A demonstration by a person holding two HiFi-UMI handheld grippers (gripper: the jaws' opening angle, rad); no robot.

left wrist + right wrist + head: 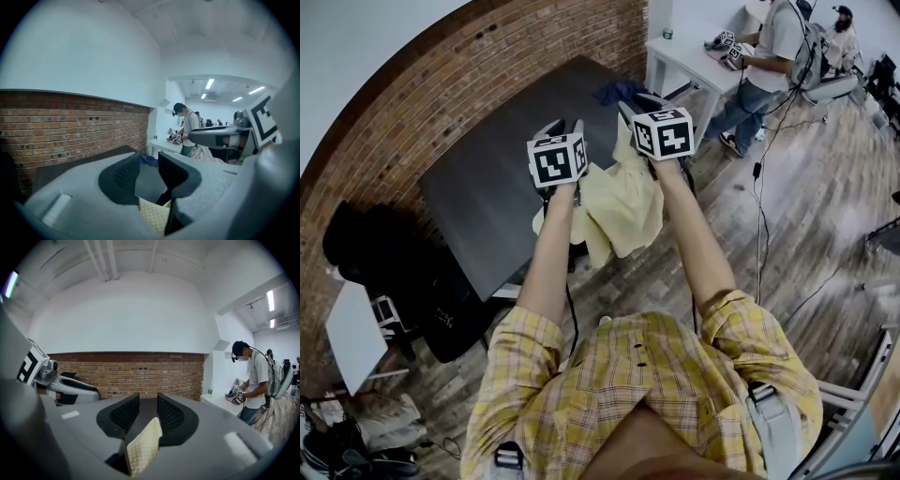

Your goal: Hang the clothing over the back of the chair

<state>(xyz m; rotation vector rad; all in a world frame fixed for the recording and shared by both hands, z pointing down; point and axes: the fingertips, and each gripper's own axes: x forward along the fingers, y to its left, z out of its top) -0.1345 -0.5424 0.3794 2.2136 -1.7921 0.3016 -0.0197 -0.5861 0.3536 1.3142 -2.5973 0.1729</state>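
Note:
A pale yellow garment (623, 211) hangs draped over the chair back, which it almost wholly hides. My left gripper (562, 129) is at the garment's left top edge and my right gripper (635, 111) at its right top edge, both pointing toward the dark table (487, 187). In the left gripper view the jaws (147, 173) stand wide apart, with yellow cloth (154, 215) low beneath them. In the right gripper view the jaws (148, 411) are also apart; a flap of yellow cloth (143, 446) stands loosely between them, unpinched.
A blue cloth (617, 91) lies on the dark table's far end. A brick wall (487, 56) runs behind it. A person (773, 56) stands at a white table (684, 61) at the back right. Black bags (394, 272) sit at the left; cables (759, 216) cross the wood floor.

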